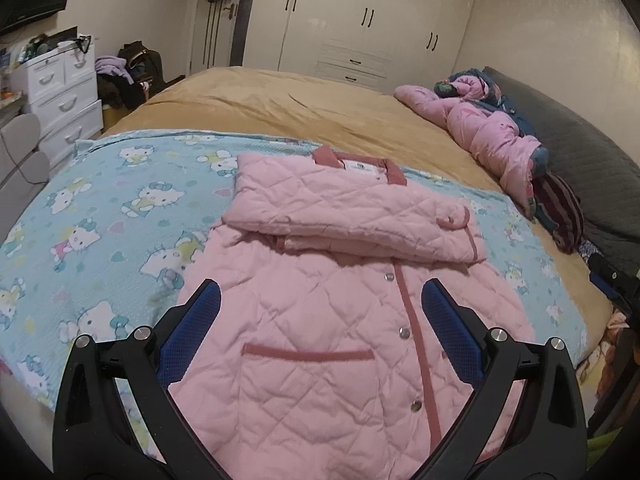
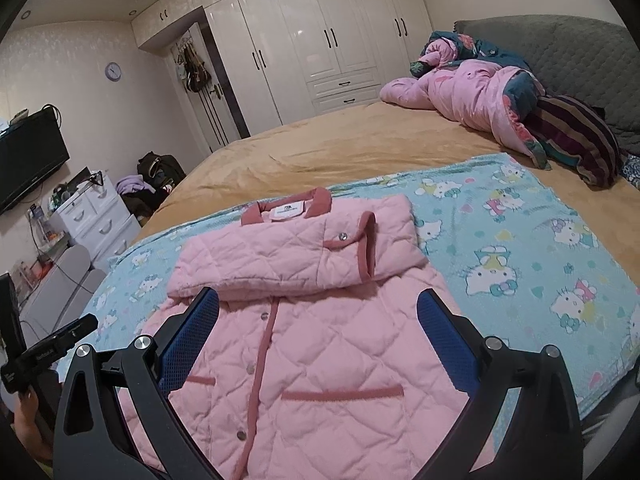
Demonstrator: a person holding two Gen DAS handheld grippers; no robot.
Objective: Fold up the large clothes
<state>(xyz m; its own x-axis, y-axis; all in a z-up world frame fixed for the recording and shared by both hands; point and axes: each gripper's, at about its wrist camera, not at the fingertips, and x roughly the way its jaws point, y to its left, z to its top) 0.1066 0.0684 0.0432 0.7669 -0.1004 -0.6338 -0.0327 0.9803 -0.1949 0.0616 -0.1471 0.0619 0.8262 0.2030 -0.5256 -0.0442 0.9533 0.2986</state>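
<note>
**Pink jacket lies ahead of both spread jaws**

The left gripper [image 1: 320, 296] hangs above the lower half of a pink quilted jacket [image 1: 320, 344], its jaws spread wide and holding nothing. The right gripper [image 2: 318, 304] hangs over the same jacket [image 2: 320, 360], jaws likewise spread and empty. Between each pair of jaws runs the snap-buttoned front with its darker pink trim and a pocket. Beyond the jaw tips, the sleeves lie folded across the chest, with the collar [image 1: 356, 160] farthest away. The jacket rests on a light blue cartoon-cat blanket [image 1: 100, 216] spread over a tan-covered bed [image 1: 320, 108]. Far beyond the jaws, to the right, a crumpled pink quilt [image 2: 460, 96] sits near the grey headboard [image 2: 560, 48].
</note>
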